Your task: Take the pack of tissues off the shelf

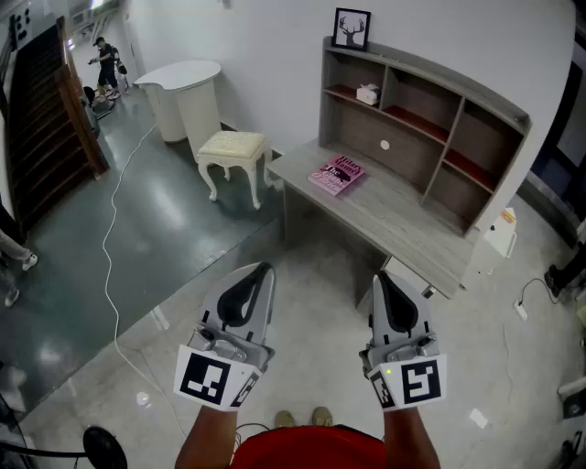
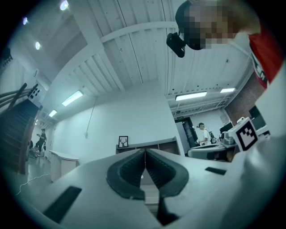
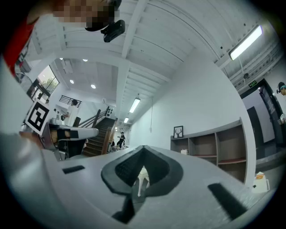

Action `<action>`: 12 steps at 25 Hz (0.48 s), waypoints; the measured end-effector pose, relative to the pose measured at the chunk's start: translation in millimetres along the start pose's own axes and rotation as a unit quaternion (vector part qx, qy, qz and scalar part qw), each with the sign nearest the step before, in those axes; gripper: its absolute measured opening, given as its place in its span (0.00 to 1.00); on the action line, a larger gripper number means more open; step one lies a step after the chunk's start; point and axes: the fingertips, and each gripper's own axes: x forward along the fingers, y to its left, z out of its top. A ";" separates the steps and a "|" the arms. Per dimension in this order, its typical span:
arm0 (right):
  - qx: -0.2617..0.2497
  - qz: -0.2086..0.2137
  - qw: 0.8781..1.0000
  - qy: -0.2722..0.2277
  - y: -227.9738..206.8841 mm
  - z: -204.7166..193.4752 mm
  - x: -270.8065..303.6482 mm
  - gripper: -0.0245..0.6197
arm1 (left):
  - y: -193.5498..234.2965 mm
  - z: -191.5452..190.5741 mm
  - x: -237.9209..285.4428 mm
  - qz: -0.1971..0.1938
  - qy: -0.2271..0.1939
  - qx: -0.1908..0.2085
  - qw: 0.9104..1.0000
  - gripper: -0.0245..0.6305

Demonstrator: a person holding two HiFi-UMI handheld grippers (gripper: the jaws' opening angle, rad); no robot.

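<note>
Grey wood fills the middle of the head view – a grey desk [image 1: 403,224] against the white wall, with an open-fronted grey shelf unit [image 1: 430,69] standing on its back edge. The small white pack of tissues [image 1: 368,93] sits in the upper left compartment of that unit, on its reddish board, well apart from both of my tools. A black-framed deer picture [image 1: 352,28] stands on top of the unit, and a pink book [image 1: 337,174] lies flat on the desk below. A cream padded stool [image 1: 234,151] stands just beside the desk's left end, and a thin white cable [image 1: 114,229] trails over the dark floor. My left gripper [image 1: 264,267] and right gripper [image 1: 380,275] hang side by side above the pale floor, short of the desk.

From the left gripper view, my jaws are pressed together along their ribbed pads with nothing between them; the shelf unit and deer picture show far behind.

From the right gripper view, the jaws meet at their tips and hold nothing – through the gap lower down I see only the distant stool. The shelf unit stands off to the right, the tissues small in its left compartment.
</note>
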 end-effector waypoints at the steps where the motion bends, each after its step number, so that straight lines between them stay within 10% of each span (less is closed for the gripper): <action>1: 0.000 -0.001 1.000 0.000 2.4 1.0 1.5 0.05 | 3.5 1.2 -1.4 0.001 -0.001 0.000 1.000 0.05; 12: 0.003 -0.017 1.000 -0.008 34.0 -2.3 24.5 0.05 | 49.4 -13.2 -22.1 -0.002 -0.005 -0.010 1.000 0.05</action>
